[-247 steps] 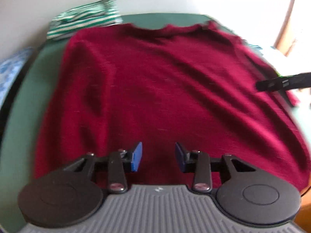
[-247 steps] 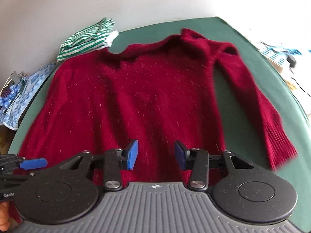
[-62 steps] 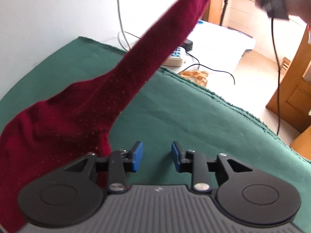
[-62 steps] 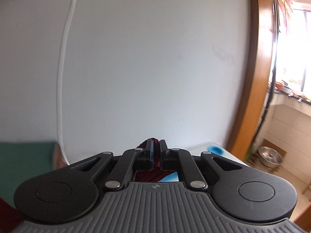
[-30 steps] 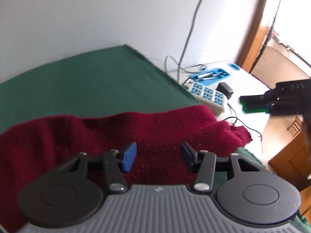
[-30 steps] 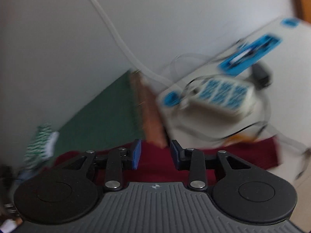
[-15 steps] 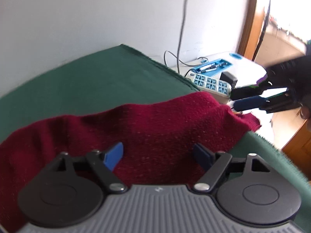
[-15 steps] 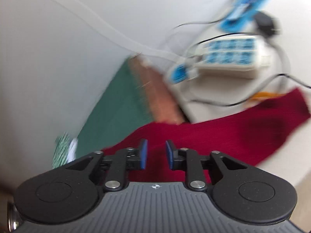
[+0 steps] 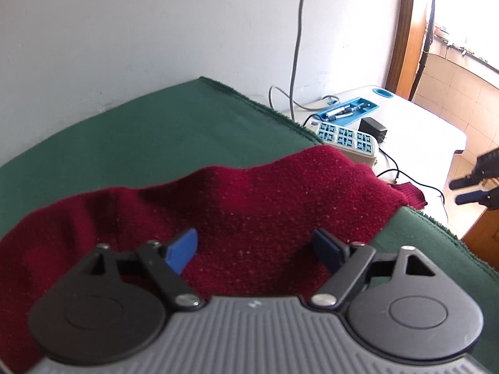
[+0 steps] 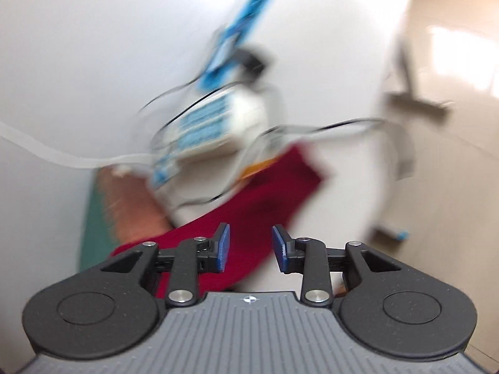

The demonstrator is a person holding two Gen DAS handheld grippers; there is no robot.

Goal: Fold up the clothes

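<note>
A dark red sweater's sleeve (image 9: 265, 199) lies stretched out to the right on the green table cover (image 9: 156, 131), its cuff (image 9: 408, 193) hanging over the table's right edge. My left gripper (image 9: 257, 249) is wide open and empty just above the sleeve. My right gripper (image 10: 248, 247) is open and empty, hovering off the table's edge above the sleeve (image 10: 259, 193); it also shows at the far right of the left wrist view (image 9: 477, 187). The right wrist view is blurred by motion.
A white side table (image 9: 414, 118) stands past the green cover's right edge with a power strip (image 9: 346, 137), a black adapter (image 9: 372, 131), a blue pen tray (image 9: 346, 112) and cables. A white wall is behind. Tiled floor (image 10: 452, 124) lies to the right.
The right gripper let go of the raised sleeve, which now lies flat on the table. Both grippers opened wider, and the right one swung down and away past the table edge.
</note>
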